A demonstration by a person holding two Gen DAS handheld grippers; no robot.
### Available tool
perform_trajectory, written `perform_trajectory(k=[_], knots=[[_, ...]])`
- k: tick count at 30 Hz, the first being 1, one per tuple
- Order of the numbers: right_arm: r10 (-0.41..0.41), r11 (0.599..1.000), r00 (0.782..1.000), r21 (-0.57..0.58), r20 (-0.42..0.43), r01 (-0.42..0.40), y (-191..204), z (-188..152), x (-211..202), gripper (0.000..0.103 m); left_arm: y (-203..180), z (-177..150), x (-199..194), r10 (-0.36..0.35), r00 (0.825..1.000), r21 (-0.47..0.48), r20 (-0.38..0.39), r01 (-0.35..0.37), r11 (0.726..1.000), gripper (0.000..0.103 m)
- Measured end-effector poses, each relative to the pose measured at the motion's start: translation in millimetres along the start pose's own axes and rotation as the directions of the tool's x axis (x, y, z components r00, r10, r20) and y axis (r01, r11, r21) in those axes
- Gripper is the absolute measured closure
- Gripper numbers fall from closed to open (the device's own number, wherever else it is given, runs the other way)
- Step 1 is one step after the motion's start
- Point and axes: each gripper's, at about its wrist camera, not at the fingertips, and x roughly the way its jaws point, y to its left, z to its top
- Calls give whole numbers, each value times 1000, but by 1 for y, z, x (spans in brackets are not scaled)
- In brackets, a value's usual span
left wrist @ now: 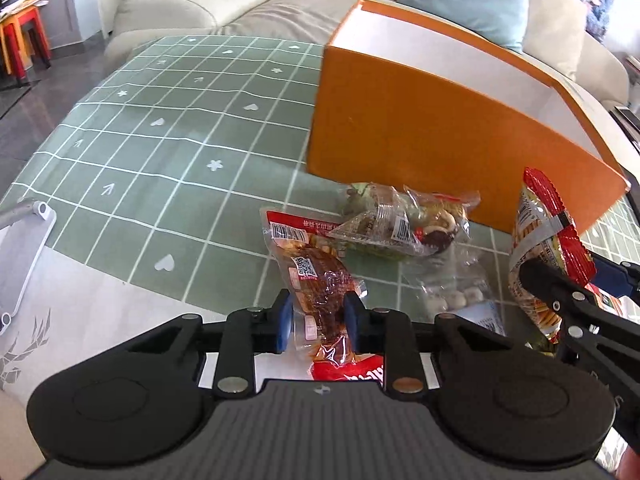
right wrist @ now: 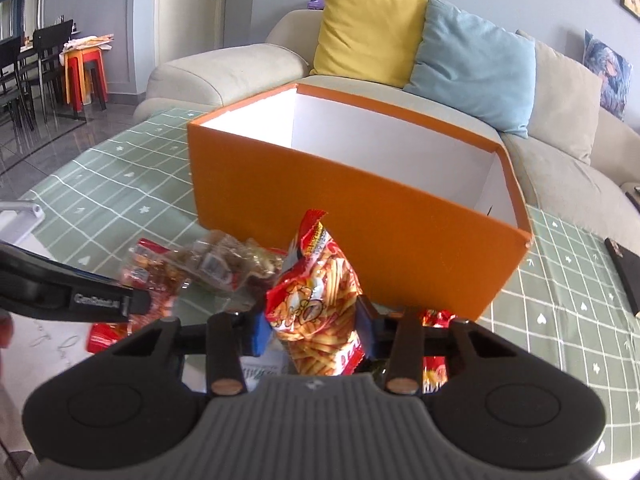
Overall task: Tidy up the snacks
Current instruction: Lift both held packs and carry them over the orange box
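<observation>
Plainly, orange box (right wrist: 352,216) rim (open-topped) rises beyond gripped chip bag (right wrist: 320,300).

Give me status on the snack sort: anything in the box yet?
Nothing shows inside the orange box; only its white walls are visible, the floor is hidden. In hand: the left claw grips a clear meat-snack packet, the right claw a red snack-stick bag. Left: several packets on the table.

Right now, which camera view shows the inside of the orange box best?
The right wrist view. It looks down over the near wall of the orange box and shows the white inner walls. No snack shows inside; the floor is hidden. The left wrist view shows mainly its orange outer side and only a strip of white wall.
</observation>
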Motion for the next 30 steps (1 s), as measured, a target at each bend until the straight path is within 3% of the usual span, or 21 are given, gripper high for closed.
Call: perform_trajectory(k=[4, 8, 11, 16, 24, 29, 30], knots=[[56, 998, 998, 20, -22, -56, 5, -6, -15, 63, -1, -4, -4, -21, 1000, 7, -6, 21, 1000, 75], [149, 987, 984, 73, -98, -142, 13, -16, -22, 62, -4, -8, -7, -31, 999, 22, -13, 31, 999, 76], [145, 989, 985, 27, -91, -143, 25, -21, -26, 62, -7, -10, -8, -46, 999, 32, -19, 46, 998, 77], [168, 985, 983, 49, -72, -164, 25, -26, -25, 61, -6, -12, -11, -125, 992, 9, -30, 126, 992, 84], [204, 959, 975, 218, -93, -180, 1, -34, -10, 56, -7, -12, -14, -200, 980, -9, -16, 200, 980, 92], [215, 954, 974, 230, -75, -193, -2, -36, -9, 57, -11, -12, -16, -267, 964, -18, -23, 266, 964, 93], [217, 953, 973, 230, -73, -196, -3, -38, -10, 57, -12, -12, -16, -267, 963, -24, -20, 267, 963, 88]])
